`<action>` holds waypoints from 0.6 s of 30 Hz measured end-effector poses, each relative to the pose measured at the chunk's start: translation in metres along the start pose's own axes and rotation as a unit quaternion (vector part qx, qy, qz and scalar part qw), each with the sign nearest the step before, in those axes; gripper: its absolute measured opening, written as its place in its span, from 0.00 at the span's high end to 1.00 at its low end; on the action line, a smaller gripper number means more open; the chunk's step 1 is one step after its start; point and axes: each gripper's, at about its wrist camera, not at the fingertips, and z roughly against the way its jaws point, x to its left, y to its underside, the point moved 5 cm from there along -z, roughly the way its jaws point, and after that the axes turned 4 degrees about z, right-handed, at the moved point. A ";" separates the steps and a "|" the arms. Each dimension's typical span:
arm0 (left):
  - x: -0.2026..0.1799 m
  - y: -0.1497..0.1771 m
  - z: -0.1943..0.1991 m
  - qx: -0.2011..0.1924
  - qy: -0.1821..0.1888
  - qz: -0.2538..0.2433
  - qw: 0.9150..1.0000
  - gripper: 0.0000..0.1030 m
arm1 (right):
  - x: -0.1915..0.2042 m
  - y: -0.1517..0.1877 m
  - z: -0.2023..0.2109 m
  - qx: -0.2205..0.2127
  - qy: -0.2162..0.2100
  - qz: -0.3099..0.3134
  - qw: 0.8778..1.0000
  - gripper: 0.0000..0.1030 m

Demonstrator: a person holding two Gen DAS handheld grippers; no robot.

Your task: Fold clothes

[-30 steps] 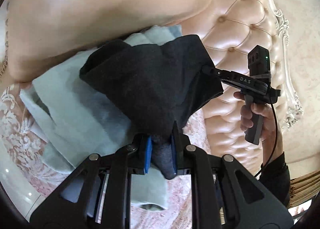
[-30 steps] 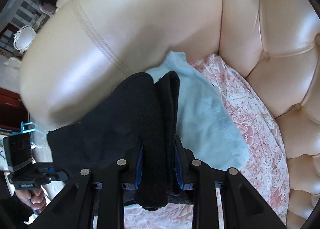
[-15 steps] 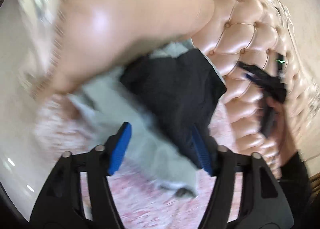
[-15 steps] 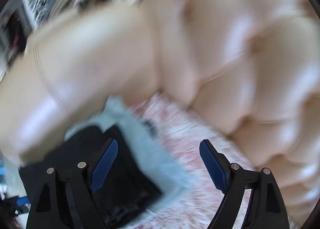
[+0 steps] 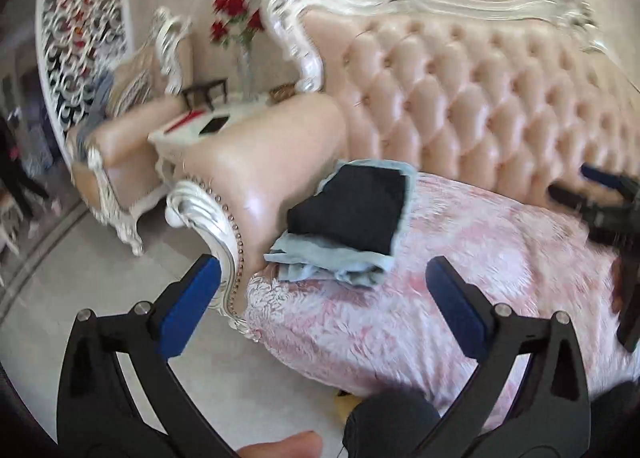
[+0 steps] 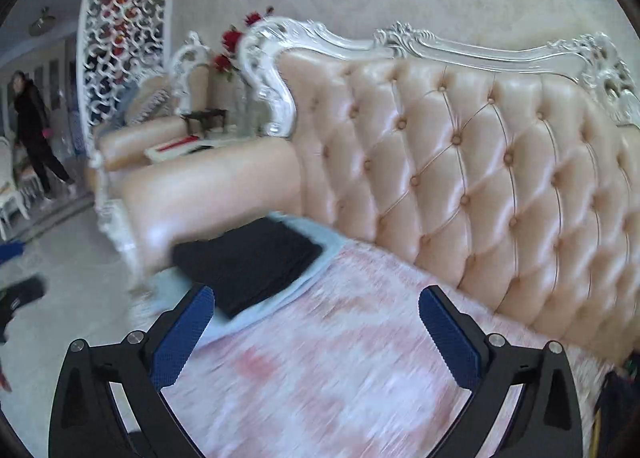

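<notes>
Both hand-held grippers point(image 5: 320, 290) point(image 6: 316, 322) withdrawn, two folded garments point(image 5: 352, 213)

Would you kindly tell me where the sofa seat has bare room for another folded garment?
The pink floral seat cover lies bare between the tufted backrest and the front edge. The armrest end is crowded: a folded black garment sits on folded light-blue cloth.

No readable txt, labels, brand marks or nos. are showing in either view. Motion blur is smearing both pics. A small pale mark is sitting on the black device point(image 6: 16, 300) at the left edge of the right wrist view, but it's staying too blurred to make out.
</notes>
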 end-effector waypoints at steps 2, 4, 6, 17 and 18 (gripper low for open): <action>-0.004 0.004 0.031 -0.009 0.013 -0.003 1.000 0.00 | 0.018 0.016 0.029 -0.007 -0.019 -0.015 1.000 0.00; -0.007 0.009 0.054 -0.010 0.024 -0.002 1.000 0.00 | 0.033 0.028 0.055 -0.014 -0.033 -0.026 0.999 0.00; -0.008 0.012 0.071 -0.013 0.018 -0.002 1.000 0.00 | 0.043 0.035 0.076 -0.019 -0.035 -0.025 0.999 0.00; -0.013 0.002 0.096 -0.033 0.026 0.024 0.999 0.00 | 0.061 0.024 0.109 -0.024 -0.033 -0.021 0.999 0.00; -0.013 -0.001 0.094 -0.033 0.029 0.026 0.999 0.00 | 0.062 0.022 0.106 -0.021 -0.034 -0.019 0.999 0.00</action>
